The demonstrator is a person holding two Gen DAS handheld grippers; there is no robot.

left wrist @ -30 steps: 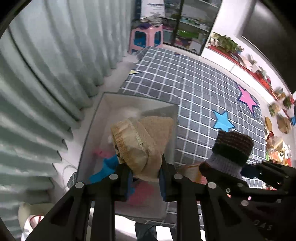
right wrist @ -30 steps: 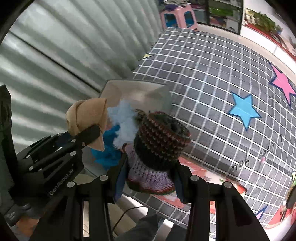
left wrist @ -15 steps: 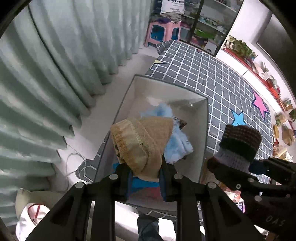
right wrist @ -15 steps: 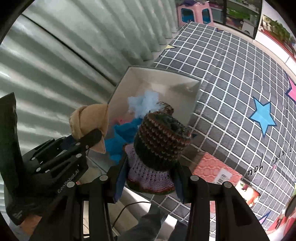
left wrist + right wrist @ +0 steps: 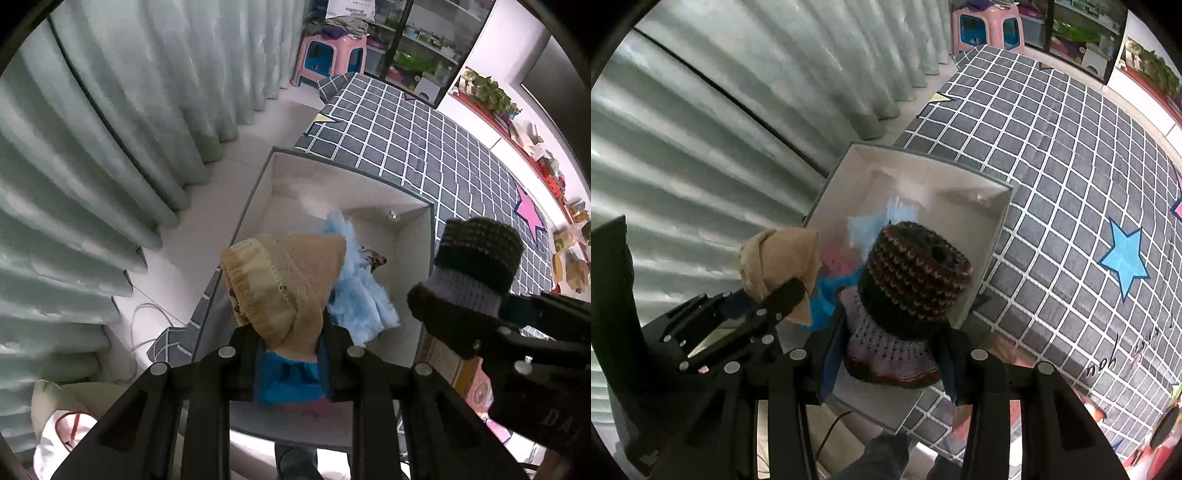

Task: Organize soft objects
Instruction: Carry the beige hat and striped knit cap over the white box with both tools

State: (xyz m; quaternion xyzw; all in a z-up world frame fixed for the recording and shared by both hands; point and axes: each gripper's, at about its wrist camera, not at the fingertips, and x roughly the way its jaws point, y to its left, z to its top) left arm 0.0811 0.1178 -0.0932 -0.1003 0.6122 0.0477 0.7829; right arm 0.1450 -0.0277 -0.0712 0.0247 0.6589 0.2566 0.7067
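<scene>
Tan knit hat point(image 5: 284, 284): folded, fringed ribbed brim, pale stitched band; clamped in the left claw point(image 5: 290, 339), held above the box. Striped knit hat point(image 5: 912, 291): dark brown crown with orange-flecked rows, lilac lower band, brown scalloped edge; clamped in the right claw point(image 5: 890, 350), over the box's near corner. Grey-rimmed white box point(image 5: 424, 258): open, holding a fluffy pale-blue piece point(image 5: 365, 295), bright blue cloth point(image 5: 288, 380) and a pink item point(image 5: 838, 260). Box stands on a grey checked mat point(image 5: 1052, 177) beside pale green curtains point(image 5: 92, 147).
</scene>
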